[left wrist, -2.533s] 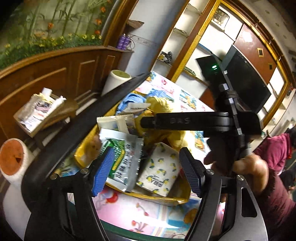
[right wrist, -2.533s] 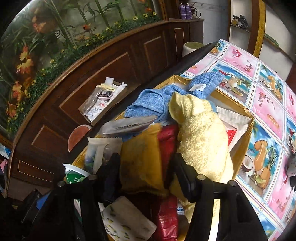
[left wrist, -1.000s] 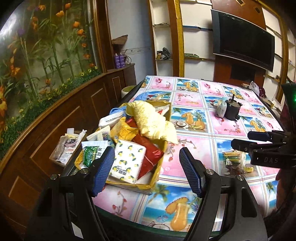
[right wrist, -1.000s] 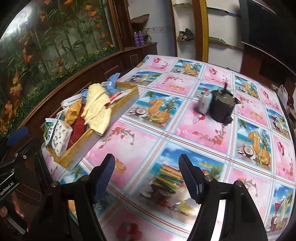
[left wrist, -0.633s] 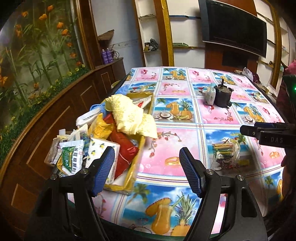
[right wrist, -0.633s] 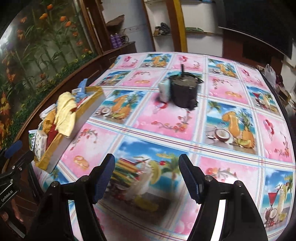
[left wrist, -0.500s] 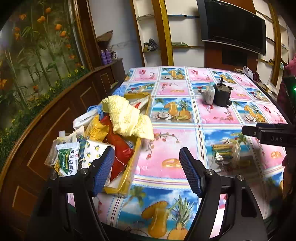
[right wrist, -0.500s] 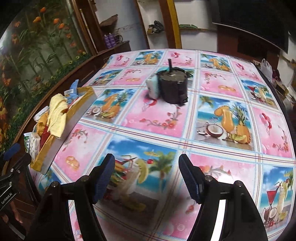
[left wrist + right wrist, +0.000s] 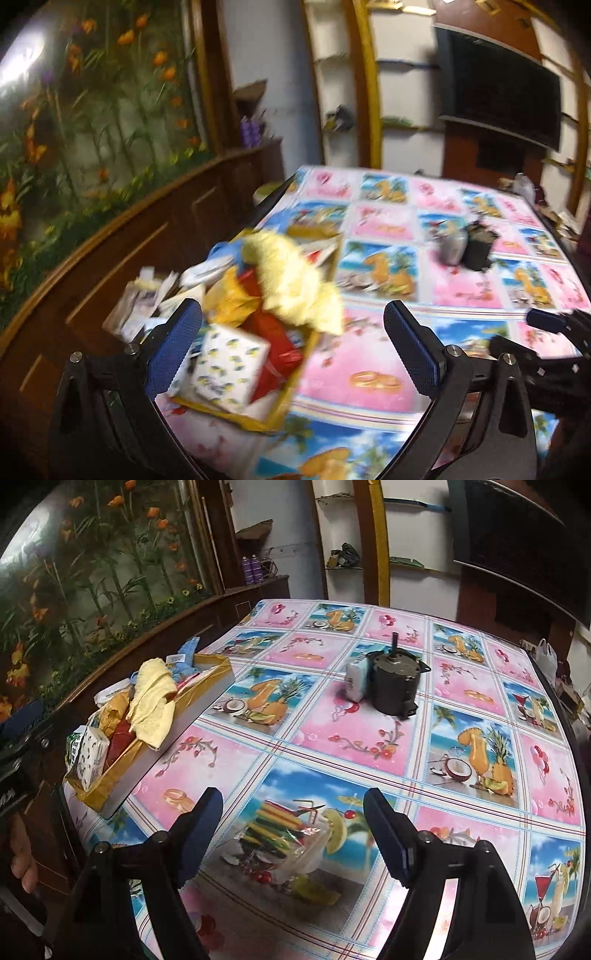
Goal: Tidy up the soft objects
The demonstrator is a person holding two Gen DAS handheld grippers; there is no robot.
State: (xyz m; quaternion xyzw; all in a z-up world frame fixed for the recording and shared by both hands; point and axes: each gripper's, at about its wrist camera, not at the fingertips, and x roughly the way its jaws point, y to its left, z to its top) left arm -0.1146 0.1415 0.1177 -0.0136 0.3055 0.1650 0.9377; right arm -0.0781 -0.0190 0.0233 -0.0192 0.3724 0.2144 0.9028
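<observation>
One yellow towel point(image 9: 153, 698), one tray point(image 9: 122, 775) — two opening, empty tongs point(image 9: 293, 836).

Desk point(image 9: 332, 738) wearing a glossy printed plastic cover, light glaring off it. Yellow towel point(image 9: 153, 698) looking like fluffy, rough terry cloth; blue cloth point(image 9: 186, 651) behind it showing the same matt pile. Tray point(image 9: 122, 771) showing shiny gold foil-like walls. Red packet point(image 9: 273, 332) glinting as crinkly plastic film. Tissue pack point(image 9: 92, 757) lying in smooth printed wrap. Clear bag point(image 9: 295, 849) looking thin and glossy. Dark motor point(image 9: 395, 683) showing dull metal. Wall panelling point(image 9: 140, 642) shining as varnished wood. Gripper pads point(image 9: 173, 347) showing ribbed matt blue rubber.
</observation>
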